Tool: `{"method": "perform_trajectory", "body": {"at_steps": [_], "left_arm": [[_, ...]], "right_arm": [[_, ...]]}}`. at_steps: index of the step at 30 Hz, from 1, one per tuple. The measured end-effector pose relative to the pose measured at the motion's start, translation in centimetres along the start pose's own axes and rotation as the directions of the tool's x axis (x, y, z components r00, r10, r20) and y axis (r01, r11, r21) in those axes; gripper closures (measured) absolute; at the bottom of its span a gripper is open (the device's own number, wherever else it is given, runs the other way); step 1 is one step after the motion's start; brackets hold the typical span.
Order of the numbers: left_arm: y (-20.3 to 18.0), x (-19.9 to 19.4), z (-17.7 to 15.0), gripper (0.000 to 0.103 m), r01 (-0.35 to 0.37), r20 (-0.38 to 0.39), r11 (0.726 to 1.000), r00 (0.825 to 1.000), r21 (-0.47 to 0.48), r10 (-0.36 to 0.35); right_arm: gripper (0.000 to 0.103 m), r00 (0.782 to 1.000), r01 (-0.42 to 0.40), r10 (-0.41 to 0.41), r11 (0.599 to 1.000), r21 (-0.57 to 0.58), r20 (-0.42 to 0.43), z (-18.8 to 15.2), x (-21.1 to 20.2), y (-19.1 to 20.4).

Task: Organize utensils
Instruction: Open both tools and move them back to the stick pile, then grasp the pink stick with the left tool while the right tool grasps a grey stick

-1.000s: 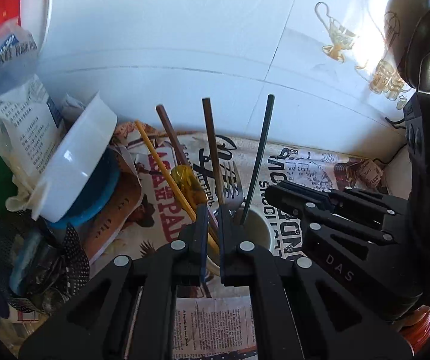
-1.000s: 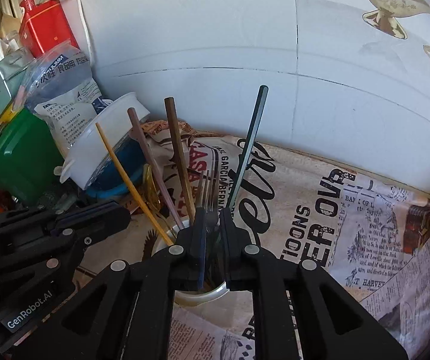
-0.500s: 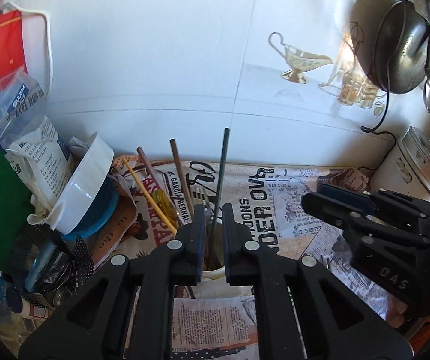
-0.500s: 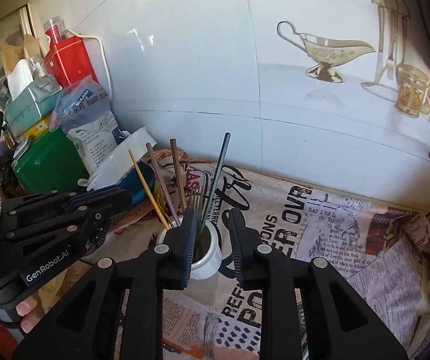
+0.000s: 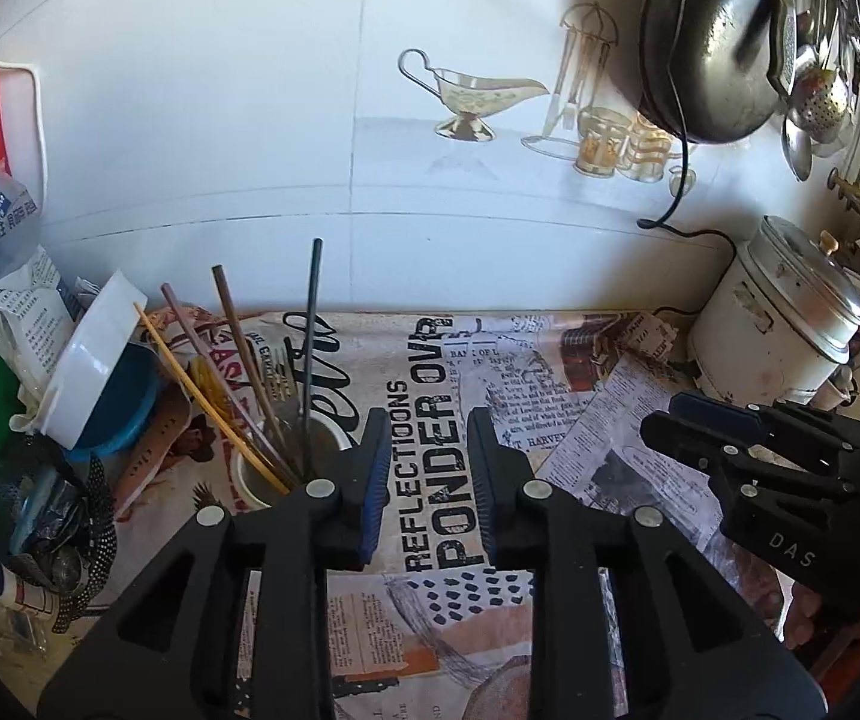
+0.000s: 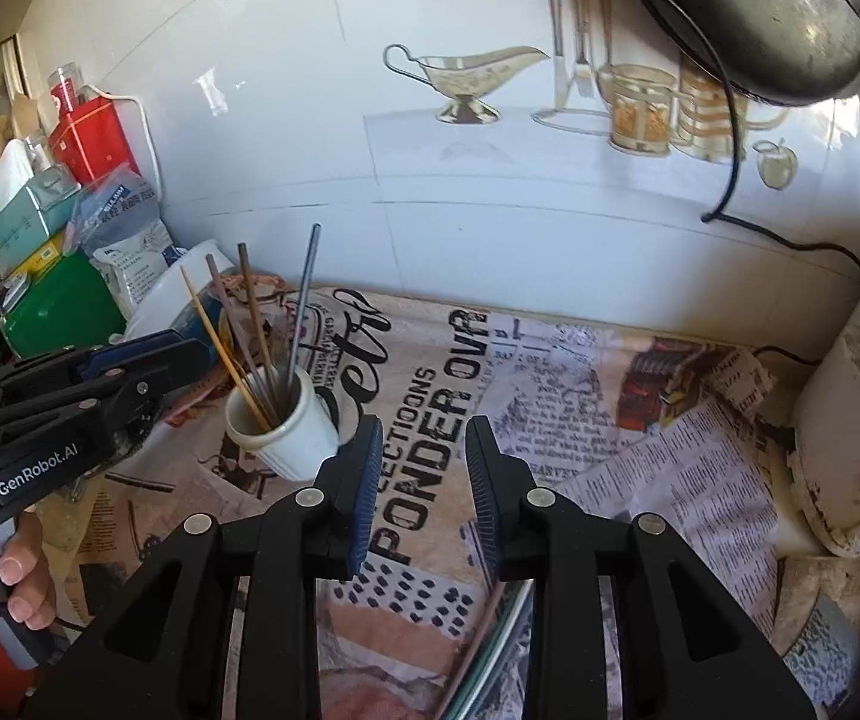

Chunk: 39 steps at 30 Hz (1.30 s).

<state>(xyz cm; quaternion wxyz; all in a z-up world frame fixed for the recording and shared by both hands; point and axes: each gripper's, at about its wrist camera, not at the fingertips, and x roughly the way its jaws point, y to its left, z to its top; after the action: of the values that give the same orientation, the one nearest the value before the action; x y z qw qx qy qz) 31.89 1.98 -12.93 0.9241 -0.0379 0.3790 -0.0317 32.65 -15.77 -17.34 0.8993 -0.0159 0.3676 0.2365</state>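
A white cup (image 6: 289, 441) stands on the printed cloth (image 6: 550, 372) and holds a yellow, a pinkish, a brown and a dark chopstick (image 6: 303, 300) plus a fork (image 5: 286, 375). In the left wrist view the cup (image 5: 250, 471) sits left of my left gripper (image 5: 424, 423), partly behind its left finger. The left jaws are opening with nothing between them. My right gripper (image 6: 424, 429) hovers just right of the cup, its jaws also opening and empty. Each gripper shows in the other's view: the right gripper (image 5: 661, 420) at right, the left gripper (image 6: 190, 351) at left.
A white rice cooker (image 5: 781, 324) and its cord stand at the right wall. A black pan (image 5: 709, 42) hangs above it. A white bowl (image 5: 91, 363), bags, a green box (image 6: 61, 306) and a red tin (image 6: 94, 138) crowd the left. Thin rods (image 6: 490, 654) lie under the right gripper.
Both grippers have drawn back from the cup and shifted right, and their jaws went from shut to apart. The dark chopstick now stands free in the cup.
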Motion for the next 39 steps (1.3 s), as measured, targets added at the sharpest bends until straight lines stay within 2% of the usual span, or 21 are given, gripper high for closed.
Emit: {"method": "perform_trajectory", "body": {"at_steps": [6, 12, 21, 27, 31, 36, 39], "left_arm": [[-3.2, 3.1, -2.3, 0.078, 0.042, -0.094, 0.999, 0.995, 0.014, -0.041], [-5.2, 6.6, -5.4, 0.078, 0.041, -0.206, 0.998, 0.978, 0.039, -0.032], [-5.7, 9.9, -10.0, 0.078, 0.011, -0.345, 0.999, 0.938, 0.042, 0.005], [-5.5, 11.0, -11.9, 0.078, -0.005, -0.403, 1.000, 0.915, 0.025, 0.015], [-5.6, 11.4, -12.6, 0.078, -0.021, -0.411, 0.999, 0.911, 0.037, 0.034], [-6.1, 11.9, -13.0, 0.078, -0.016, -0.429, 0.999, 0.903, 0.034, 0.029], [-6.5, 12.2, -13.0, 0.078, -0.004, -0.433, 0.999, 0.901, 0.038, 0.020]], "right_arm": [[0.077, 0.994, 0.048, -0.044, 0.998, 0.039, -0.105, -3.8, 0.9, -3.5], [0.077, 0.969, 0.077, -0.063, 0.996, 0.049, -0.238, -7.3, 3.0, -6.1], [0.077, 0.916, 0.040, 0.014, 0.991, 0.127, -0.401, -12.5, 7.7, -6.9], [0.077, 0.903, 0.037, 0.020, 0.991, 0.126, -0.429, -13.8, 8.7, -6.5], [0.077, 0.898, 0.021, 0.046, 0.989, 0.148, -0.437, -14.1, 9.1, -6.6], [0.077, 0.906, 0.025, 0.024, 0.994, 0.110, -0.423, -14.4, 8.9, -6.2], [0.084, 0.904, 0.020, 0.022, 0.995, 0.095, -0.426, -14.5, 8.9, -6.8]]}}
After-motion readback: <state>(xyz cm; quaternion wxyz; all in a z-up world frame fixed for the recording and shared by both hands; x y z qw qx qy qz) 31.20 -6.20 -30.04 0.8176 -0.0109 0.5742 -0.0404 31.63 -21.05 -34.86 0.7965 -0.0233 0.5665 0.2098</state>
